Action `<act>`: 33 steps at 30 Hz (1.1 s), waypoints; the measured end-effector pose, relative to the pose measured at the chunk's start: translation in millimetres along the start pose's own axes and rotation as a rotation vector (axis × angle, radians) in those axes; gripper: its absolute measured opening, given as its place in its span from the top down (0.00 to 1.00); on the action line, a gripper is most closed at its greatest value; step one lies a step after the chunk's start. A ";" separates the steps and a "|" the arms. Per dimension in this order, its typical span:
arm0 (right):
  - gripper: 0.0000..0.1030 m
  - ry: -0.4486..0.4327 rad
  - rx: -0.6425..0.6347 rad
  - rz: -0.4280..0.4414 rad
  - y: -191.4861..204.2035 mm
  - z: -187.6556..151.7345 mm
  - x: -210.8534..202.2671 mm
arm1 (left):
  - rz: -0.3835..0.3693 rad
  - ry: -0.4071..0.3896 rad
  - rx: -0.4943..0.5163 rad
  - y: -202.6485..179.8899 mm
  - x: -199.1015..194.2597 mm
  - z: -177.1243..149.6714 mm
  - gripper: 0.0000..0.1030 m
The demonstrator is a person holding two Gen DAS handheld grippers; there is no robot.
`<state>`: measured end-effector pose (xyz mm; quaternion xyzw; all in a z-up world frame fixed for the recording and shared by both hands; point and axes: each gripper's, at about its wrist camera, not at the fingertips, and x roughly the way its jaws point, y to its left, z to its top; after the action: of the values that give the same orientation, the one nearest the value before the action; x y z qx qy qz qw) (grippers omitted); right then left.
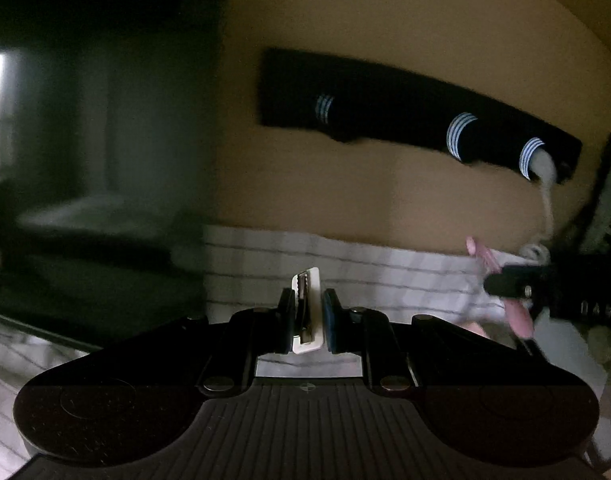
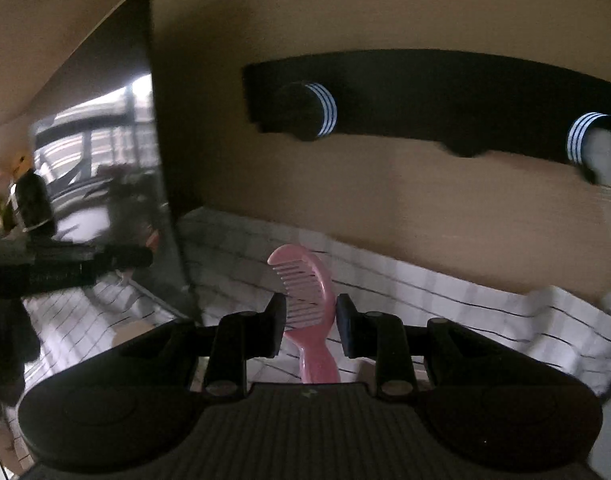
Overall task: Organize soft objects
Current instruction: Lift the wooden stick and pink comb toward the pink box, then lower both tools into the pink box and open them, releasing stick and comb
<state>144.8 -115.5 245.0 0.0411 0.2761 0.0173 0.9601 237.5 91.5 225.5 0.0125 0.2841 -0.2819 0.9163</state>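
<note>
My left gripper [image 1: 308,316] is shut on a small white clip-like object [image 1: 307,312], held upright between its pads above the checked white cloth [image 1: 265,264]. My right gripper [image 2: 310,324] holds a pink comb [image 2: 305,304] between its pads, teeth facing left, handle pointing down toward the camera. The pink comb [image 1: 501,280] and the right gripper [image 1: 517,286] also show at the right of the left wrist view. The left gripper [image 2: 117,258] shows at the left of the right wrist view.
A black wall rack [image 1: 405,108] with striped round pegs [image 2: 321,110] hangs on the tan wall; a grey cord [image 1: 545,192] hangs from its right peg. A dark mirror-like panel [image 2: 105,152] leans at the left. The checked cloth [image 2: 465,300] covers the surface below.
</note>
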 end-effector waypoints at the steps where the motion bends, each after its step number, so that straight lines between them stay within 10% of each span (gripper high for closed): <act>1: 0.74 -0.005 0.010 -0.014 -8.8 -2.0 -5.7 | -0.020 0.009 0.001 -8.7 5.9 -2.2 0.83; 13: 0.74 -0.020 0.170 -0.127 -101.8 -41.9 -49.1 | -0.236 0.147 -0.023 -96.6 64.5 -39.5 0.83; 33: 0.74 0.141 0.380 -0.059 -132.5 -119.0 11.9 | -0.271 0.274 -0.237 -84.7 110.3 -63.6 0.83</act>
<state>93.0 -238.5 126.5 0.2121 0.3419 -0.0602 0.9135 235.4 -24.3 125.6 -0.0954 0.4363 -0.3625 0.8180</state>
